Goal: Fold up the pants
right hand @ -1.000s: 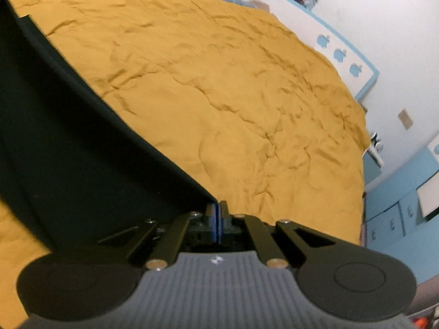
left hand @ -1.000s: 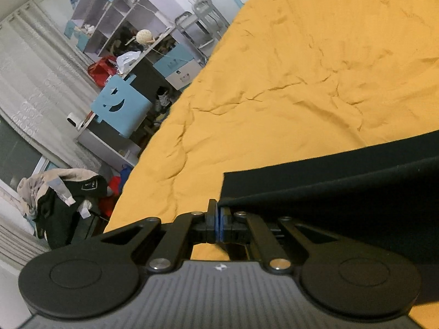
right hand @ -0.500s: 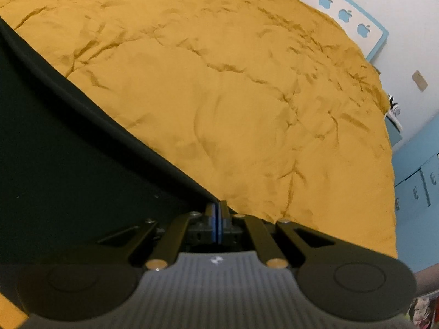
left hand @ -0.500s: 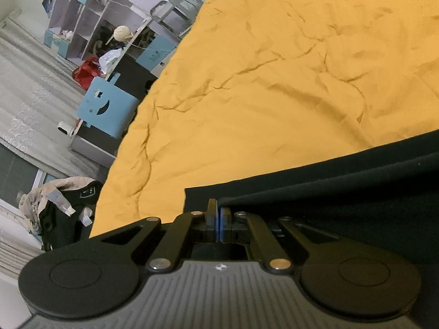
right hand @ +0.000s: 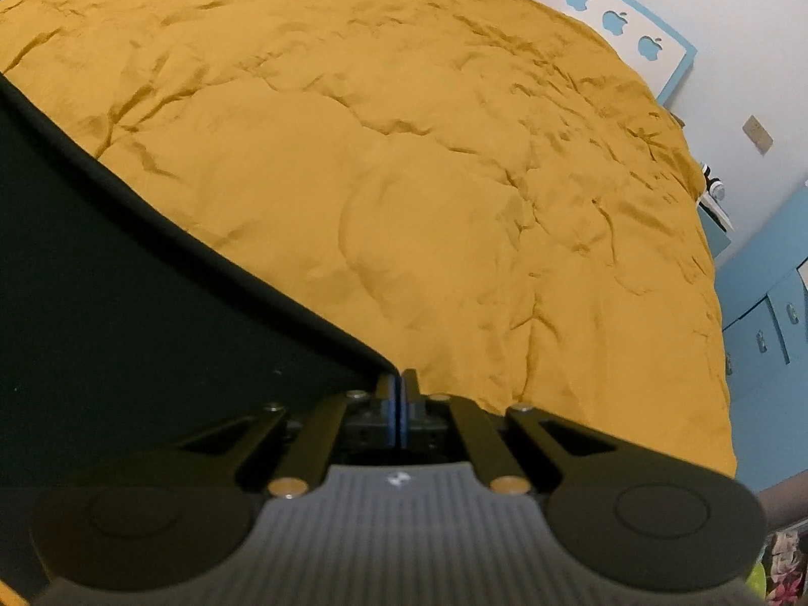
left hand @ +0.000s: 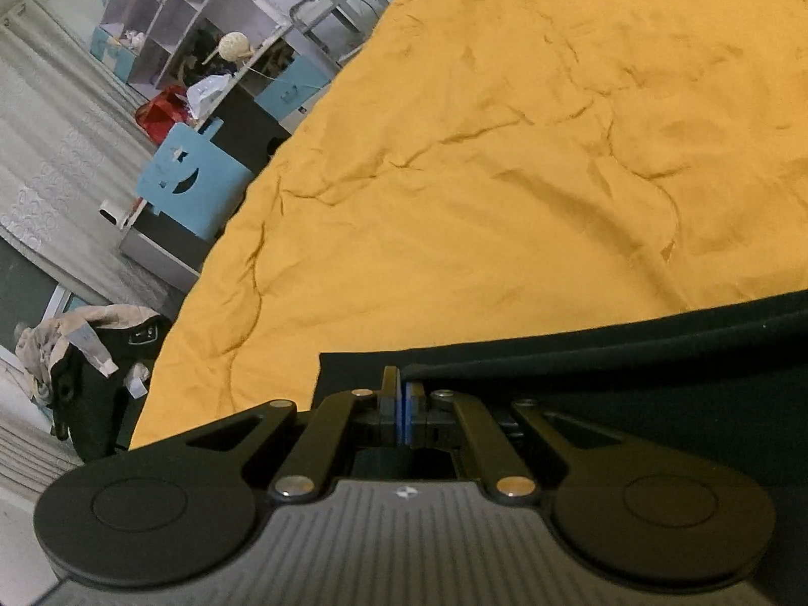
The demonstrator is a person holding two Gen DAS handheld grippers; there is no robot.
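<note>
Pants: black, soft woven-fabric pants (left hand: 631, 368) lie on the wrinkled mustard-yellow quilted bedspread (left hand: 505, 177), near its close edge; a second layer sits on top, its edge running just short of the lower layer's corner.
Fold state: judged mid-fold, top layer brought over and laid low, corners not yet let go.
Left gripper: black two-finger left gripper (left hand: 402, 394), jaws pressed together and pinching the top layer's corner, with the lower layer's corner showing just past it on the bedspread.
Right gripper: black two-finger right gripper (right hand: 402, 394), jaws pressed together on the opposite corner of the pants (right hand: 151, 328); the cloth edge runs away from it in a taut, gently curved line.
Handling: light, limp, no stiffness; it sags between holds and slides little on the quilt. Judged not fragile.
Where to hold: at the corners or hem ends, both at once, edge kept stretched so the layer lands flat; a mid-edge pinch would bunch it.
Risk: uneven release could leave the top edge skewed against the lower one.
Beyond the bedspread, left view: a pale blue smiley-cutout chair back (left hand: 194, 182), white open shelving (left hand: 202, 20), a heap of clothes (left hand: 86, 353).
Beyond the bedspread, right view: white headboard with blue apple shapes (right hand: 616, 25).
</note>
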